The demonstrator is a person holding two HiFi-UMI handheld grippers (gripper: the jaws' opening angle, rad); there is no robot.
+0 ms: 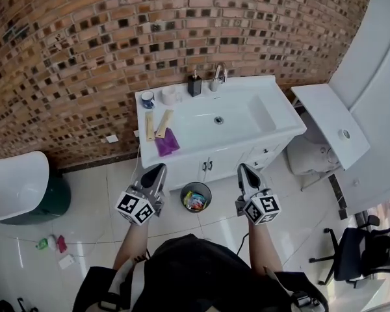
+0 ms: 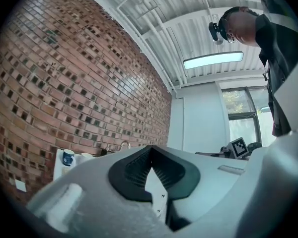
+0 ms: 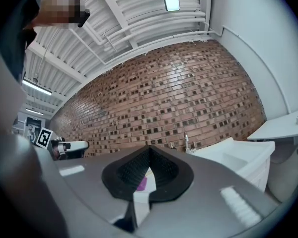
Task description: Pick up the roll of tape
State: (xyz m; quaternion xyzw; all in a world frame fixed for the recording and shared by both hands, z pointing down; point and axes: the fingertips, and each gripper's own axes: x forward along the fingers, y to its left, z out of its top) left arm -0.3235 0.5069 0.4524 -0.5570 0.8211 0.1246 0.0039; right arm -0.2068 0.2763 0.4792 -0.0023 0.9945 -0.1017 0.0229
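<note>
The black ribbed pads (image 2: 138, 171) of the left gripper (image 2: 150, 151) are pressed together at their tips with nothing between them. The right gripper (image 3: 149, 151) stands the same, its pads (image 3: 133, 171) meeting at the tip and empty. In the head view both grey grippers, left (image 1: 157, 171) and right (image 1: 246, 171), sit side by side at lower centre. They are held out over the glossy pale tiled floor (image 1: 91, 213), with a small round waste bin (image 1: 195, 197) between them.

The roll of tape is probably the pale short cylinder (image 1: 169, 94) at the back left of the white vanity counter (image 1: 292, 127), upper centre of the frame. It is too small to be sure. It stands just beside a blue-and-white cup (image 1: 147, 99) and near a black soap bottle (image 1: 194, 84). Flat wooden strips (image 1: 164, 123) and a purple cloth (image 1: 167, 143) lie in front of it. Both grippers are well apart from it, so the step in hand looks like the approach.

To do it well, I would choose the left gripper, since the roll sits on that side. I would spread its jaws before arriving, not over the counter. It should come in above the cloth and strips and straddle the roll's wall without nudging the cup. The right gripper should stay clear of the chrome tap (image 1: 218, 77).
</note>
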